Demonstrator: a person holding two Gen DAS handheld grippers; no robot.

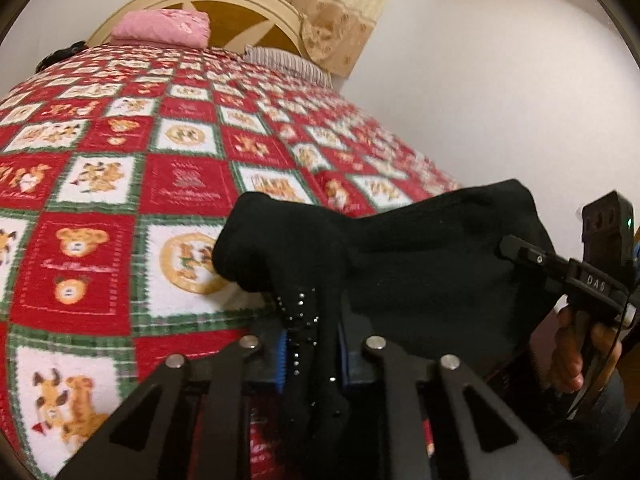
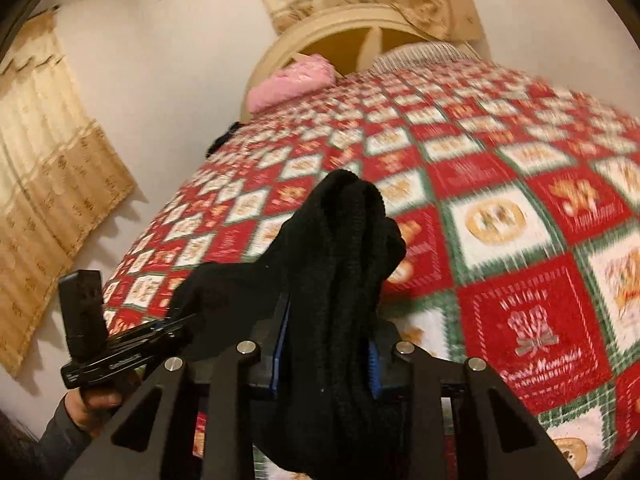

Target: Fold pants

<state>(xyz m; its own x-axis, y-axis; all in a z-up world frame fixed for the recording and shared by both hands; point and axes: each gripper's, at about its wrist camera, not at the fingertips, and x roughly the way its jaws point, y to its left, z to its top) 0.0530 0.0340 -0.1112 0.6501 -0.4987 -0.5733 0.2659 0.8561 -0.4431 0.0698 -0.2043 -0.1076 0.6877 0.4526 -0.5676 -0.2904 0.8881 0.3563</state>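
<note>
Over the near edge of the bed [image 1: 120, 184], both claws hold the black pants [image 1: 400, 264] up in the air; the left claw [image 1: 310, 356] is pinched shut on one bunch of the cloth, where tiny shiny dots run down it; the right claw [image 2: 326, 360] is pinched on a thicker bunch, so its jaws sit a bit wider. The cloth hangs between the two claws and sags toward the bed; holding it at two spots like this should let the person spread it out flat. Which part of the pants each claw has is hard to tell, since the cloth is all dark and bunched. At the far end of the bed sit a pink pillow [image 1: 164, 28] and the round headboard [image 1: 256, 12]; the space between them and the pants is bare quilt, so there looks to be room to lay the pants down and fold them.
</note>
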